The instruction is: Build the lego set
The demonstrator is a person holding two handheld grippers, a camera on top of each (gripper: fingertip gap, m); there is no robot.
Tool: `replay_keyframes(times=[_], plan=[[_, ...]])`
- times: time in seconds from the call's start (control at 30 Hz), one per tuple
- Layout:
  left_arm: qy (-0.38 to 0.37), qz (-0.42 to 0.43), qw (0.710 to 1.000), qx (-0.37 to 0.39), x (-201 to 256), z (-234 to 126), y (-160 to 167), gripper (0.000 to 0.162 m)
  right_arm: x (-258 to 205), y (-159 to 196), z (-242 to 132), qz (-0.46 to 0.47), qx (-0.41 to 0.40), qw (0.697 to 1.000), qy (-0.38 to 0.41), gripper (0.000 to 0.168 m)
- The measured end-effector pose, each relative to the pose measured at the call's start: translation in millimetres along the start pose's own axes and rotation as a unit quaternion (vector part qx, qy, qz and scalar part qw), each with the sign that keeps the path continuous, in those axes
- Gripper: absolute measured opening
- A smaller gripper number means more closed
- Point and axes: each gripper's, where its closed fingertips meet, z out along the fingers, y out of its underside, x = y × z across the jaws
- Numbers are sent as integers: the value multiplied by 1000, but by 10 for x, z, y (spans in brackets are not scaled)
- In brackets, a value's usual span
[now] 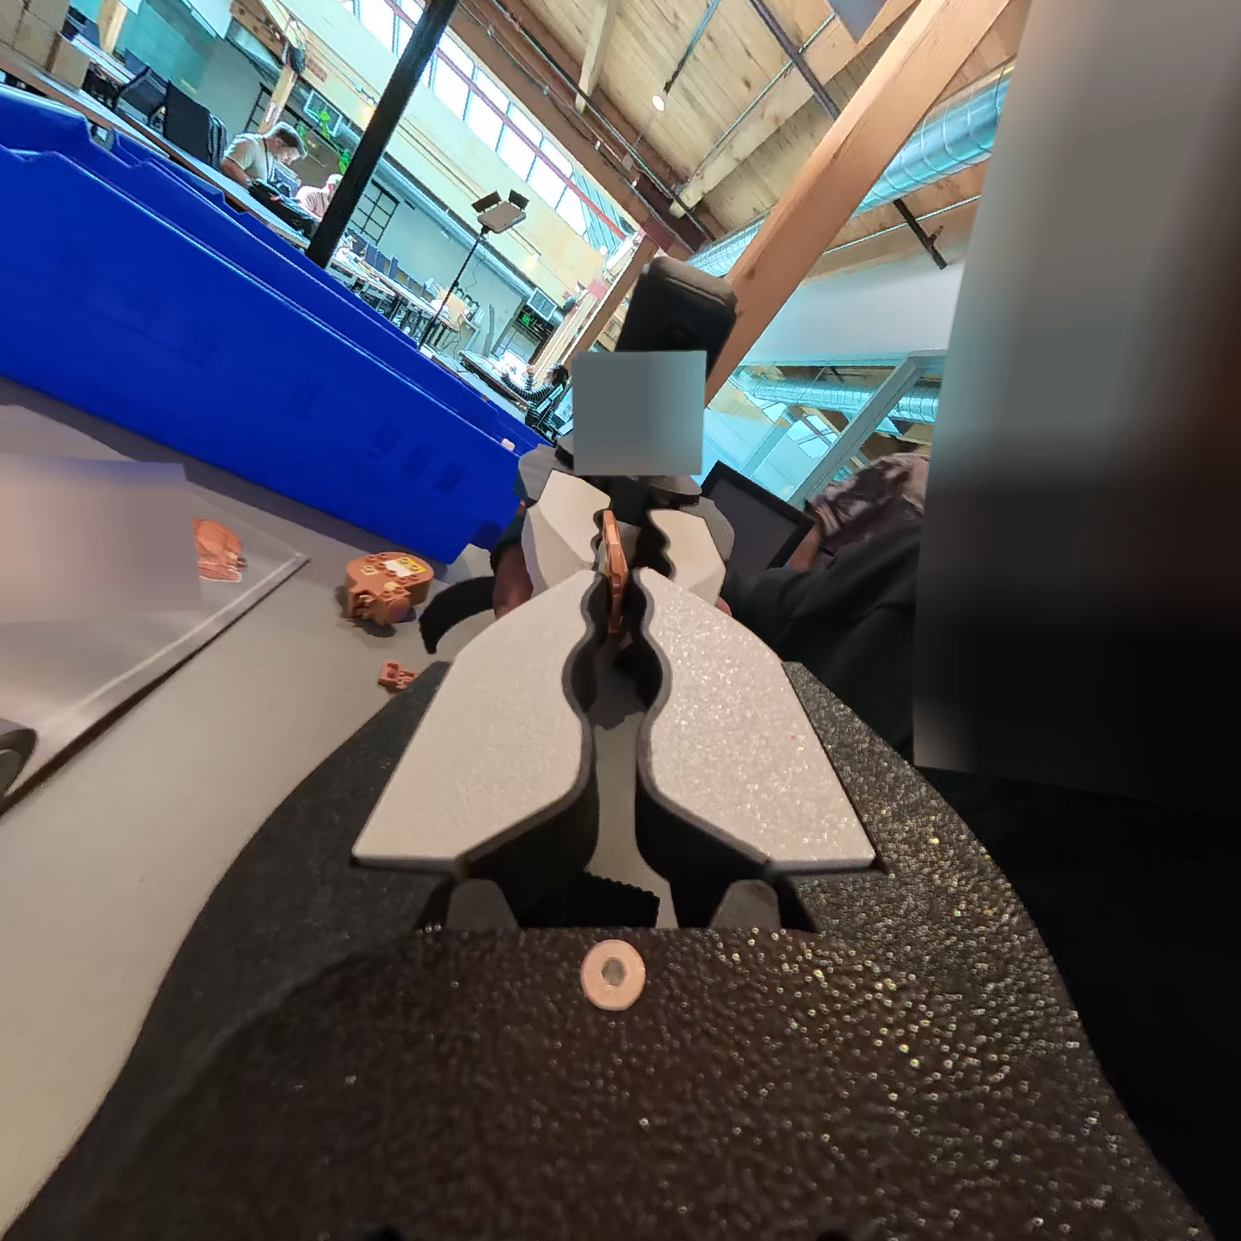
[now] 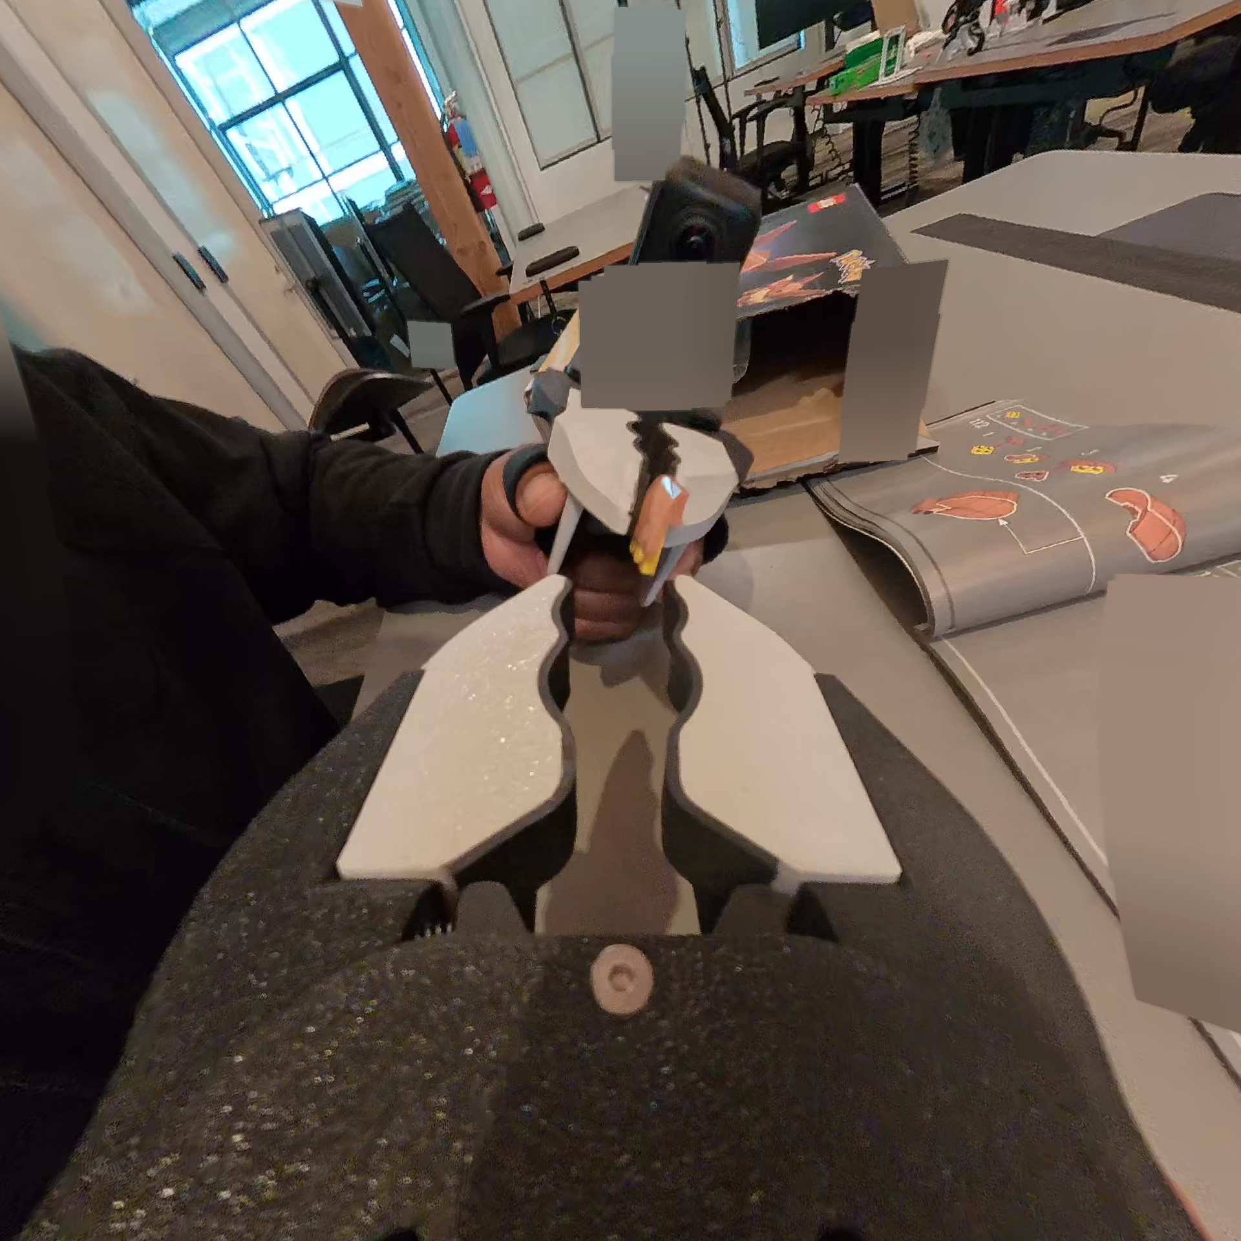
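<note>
My left gripper (image 1: 614, 585) is shut on a thin orange lego piece (image 1: 612, 571) and holds it above the grey table. The right wrist view shows this piece (image 2: 659, 520) with yellow bits at its near end, sticking out of the left gripper (image 2: 655, 493) toward me. My right gripper (image 2: 621, 594) is open and empty, its tips just short of the piece's yellow end. It faces the left gripper head-on and also shows in the left wrist view (image 1: 621, 534). A partly built orange lego model (image 1: 386, 583) and a small loose orange piece (image 1: 396, 673) lie on the table (image 1: 235, 739).
A large blue bin (image 1: 201, 336) stands at the left behind the model. The open instruction booklet (image 2: 1041, 524) lies at the right, with the opened lego box (image 2: 806, 282) behind it. A black-sleeved arm (image 2: 336, 510) holds the left gripper.
</note>
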Motion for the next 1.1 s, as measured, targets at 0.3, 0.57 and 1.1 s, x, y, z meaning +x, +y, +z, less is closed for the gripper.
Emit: replay_keyframes(times=[0.3,0.57,1.1], plan=[[9,-1,1000,-17,31,53,56,5,28,-28,-17,40,15,999,-6,5],[-1,9,1000,-30,4,65,86,9,34,15,-26,0,-22,999,28,5],[-59,21,996,-61,-151,-88,95,5,220,645,-540,-122,-249,955,102,30]])
